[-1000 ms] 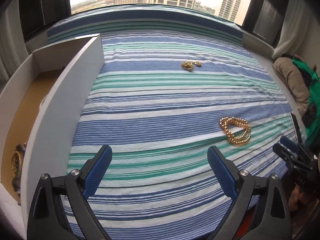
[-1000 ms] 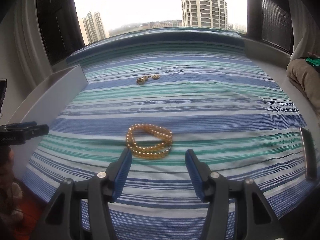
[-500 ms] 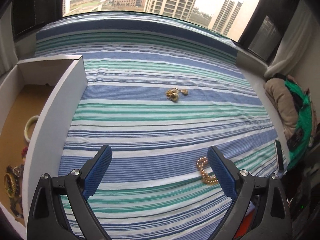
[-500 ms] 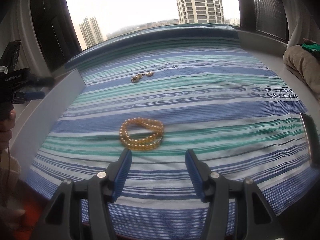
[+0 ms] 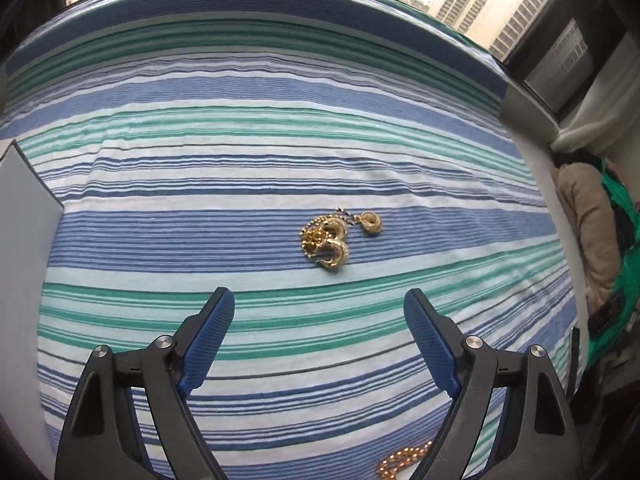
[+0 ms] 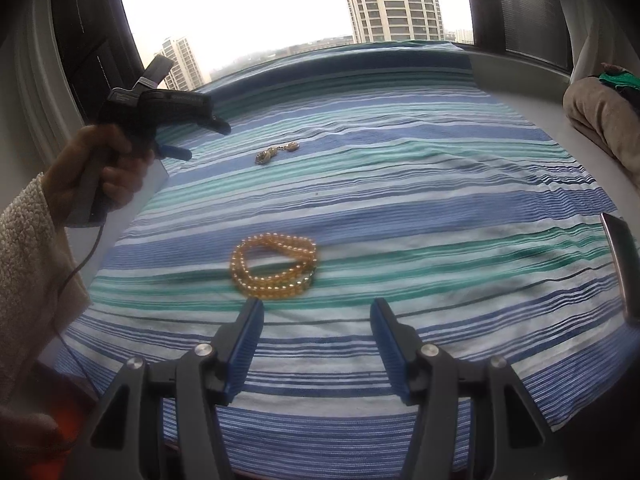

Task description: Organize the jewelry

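Observation:
A gold chain with chunky earrings (image 5: 332,240) lies on the striped cloth (image 5: 200,160), just ahead of my open, empty left gripper (image 5: 320,312). It also shows far off in the right wrist view (image 6: 276,152). An amber bead bracelet (image 6: 274,268) lies coiled just ahead of my open, empty right gripper (image 6: 316,320); its edge shows at the bottom of the left wrist view (image 5: 404,464). My left gripper (image 6: 200,136) hangs in the air at the left of the right wrist view, held by a hand.
A white box wall (image 5: 20,208) stands at the left edge of the cloth. A beige and green bundle (image 5: 592,232) lies at the right. A dark flat object (image 6: 624,256) rests at the cloth's right edge. Windows stand behind.
My left gripper has moved forward and right, from beside the box to the gold chain and earrings. The right gripper has shifted slightly; the bracelet stays in front of it.

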The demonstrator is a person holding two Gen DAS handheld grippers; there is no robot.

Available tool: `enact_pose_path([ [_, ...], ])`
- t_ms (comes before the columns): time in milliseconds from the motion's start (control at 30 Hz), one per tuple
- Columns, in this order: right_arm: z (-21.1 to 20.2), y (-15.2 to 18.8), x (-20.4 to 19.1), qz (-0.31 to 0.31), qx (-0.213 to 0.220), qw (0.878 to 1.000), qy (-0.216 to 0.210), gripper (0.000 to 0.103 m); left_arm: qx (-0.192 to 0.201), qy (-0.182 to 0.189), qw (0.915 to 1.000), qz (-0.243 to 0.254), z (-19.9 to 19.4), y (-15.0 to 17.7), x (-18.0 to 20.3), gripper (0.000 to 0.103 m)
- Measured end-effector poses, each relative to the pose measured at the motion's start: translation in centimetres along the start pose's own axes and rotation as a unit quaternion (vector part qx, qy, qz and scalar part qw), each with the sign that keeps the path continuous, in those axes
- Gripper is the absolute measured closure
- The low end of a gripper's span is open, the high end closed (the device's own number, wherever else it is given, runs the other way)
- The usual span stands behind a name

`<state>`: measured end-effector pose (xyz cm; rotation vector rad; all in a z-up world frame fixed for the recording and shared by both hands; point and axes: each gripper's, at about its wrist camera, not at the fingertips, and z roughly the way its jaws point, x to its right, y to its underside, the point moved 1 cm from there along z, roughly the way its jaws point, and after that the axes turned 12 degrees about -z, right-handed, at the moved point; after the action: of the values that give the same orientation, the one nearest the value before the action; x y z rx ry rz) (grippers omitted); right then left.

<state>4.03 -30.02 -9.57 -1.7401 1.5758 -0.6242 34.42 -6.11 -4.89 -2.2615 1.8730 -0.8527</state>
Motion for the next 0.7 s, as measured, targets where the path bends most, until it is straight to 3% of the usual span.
enact_pose_path([
  [200,0.8,0.1,1.1,0.012,-0.014,1.000,0.004,0.046,0.009,-0.037,0.9988,0.032,4.6,-1.7,2.5,0.021],
  [400,1.5,0.1,1.8,0.019,-0.023,1.000,0.003,0.046,0.004,-0.072,0.9958,0.057,7.4,-1.7,3.1,0.036],
  [433,1.7,0.1,1.9,0.020,-0.025,0.999,0.002,0.046,0.013,-0.084,0.9933,0.079,7.4,-1.3,3.5,0.041],
  [500,1.9,0.1,2.0,0.021,-0.027,0.999,0.001,0.046,0.026,-0.101,0.9876,0.117,7.3,-0.5,4.2,0.070],
  [533,1.9,0.1,2.1,0.022,-0.027,0.999,0.001,0.046,0.021,-0.095,0.9880,0.120,7.1,-0.4,4.3,0.076],
  [700,1.6,0.1,2.3,0.026,-0.023,0.999,0.003,0.046,0.008,-0.044,0.9954,0.084,4.2,-0.2,3.3,0.082],
])
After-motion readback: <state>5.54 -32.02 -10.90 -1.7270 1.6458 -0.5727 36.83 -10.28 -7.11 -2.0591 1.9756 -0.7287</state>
